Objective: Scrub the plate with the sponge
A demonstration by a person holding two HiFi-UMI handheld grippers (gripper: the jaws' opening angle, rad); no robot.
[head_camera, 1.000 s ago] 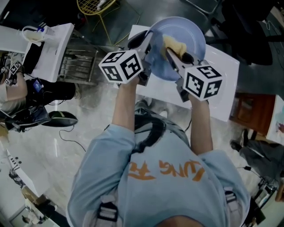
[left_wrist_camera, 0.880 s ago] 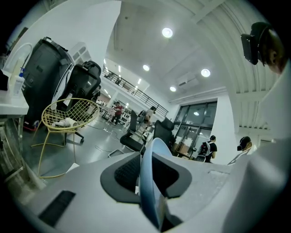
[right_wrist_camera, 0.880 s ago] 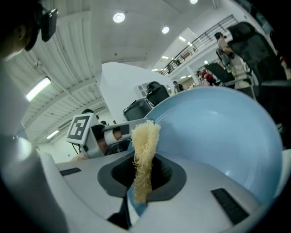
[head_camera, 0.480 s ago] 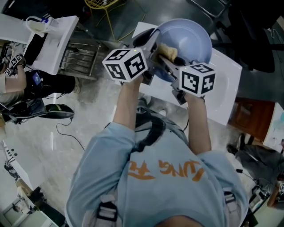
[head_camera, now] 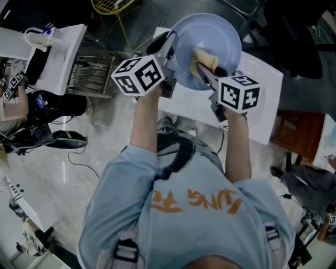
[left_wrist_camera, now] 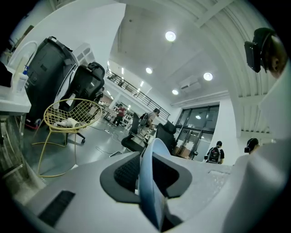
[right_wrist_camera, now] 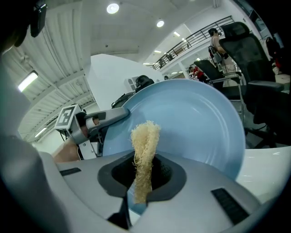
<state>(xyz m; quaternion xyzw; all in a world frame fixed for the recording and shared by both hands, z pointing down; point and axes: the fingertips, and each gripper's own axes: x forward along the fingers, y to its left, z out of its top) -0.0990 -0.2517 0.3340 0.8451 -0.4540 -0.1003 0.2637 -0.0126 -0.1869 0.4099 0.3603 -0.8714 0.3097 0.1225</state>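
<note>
A light blue plate (head_camera: 210,44) is held up, tilted, above a white table (head_camera: 262,110). My left gripper (head_camera: 169,48) is shut on the plate's left rim; in the left gripper view the plate's edge (left_wrist_camera: 150,182) runs between the jaws. My right gripper (head_camera: 206,71) is shut on a pale yellow fibrous sponge (head_camera: 203,59) that lies against the plate's face. In the right gripper view the sponge (right_wrist_camera: 144,154) sticks up from the jaws in front of the plate (right_wrist_camera: 200,123), with the left gripper (right_wrist_camera: 111,117) on the plate's far rim.
A yellow wire chair (head_camera: 113,6) stands beyond the table, also seen as the chair (left_wrist_camera: 68,116) in the left gripper view. A white counter (head_camera: 63,52) with a metal rack (head_camera: 92,76) sits at left. People and office chairs (left_wrist_camera: 141,125) stand far off.
The plate and both grippers have shifted slightly up and away in the head view. The sponge has slid over the plate's face, from centre to left and back towards centre.
</note>
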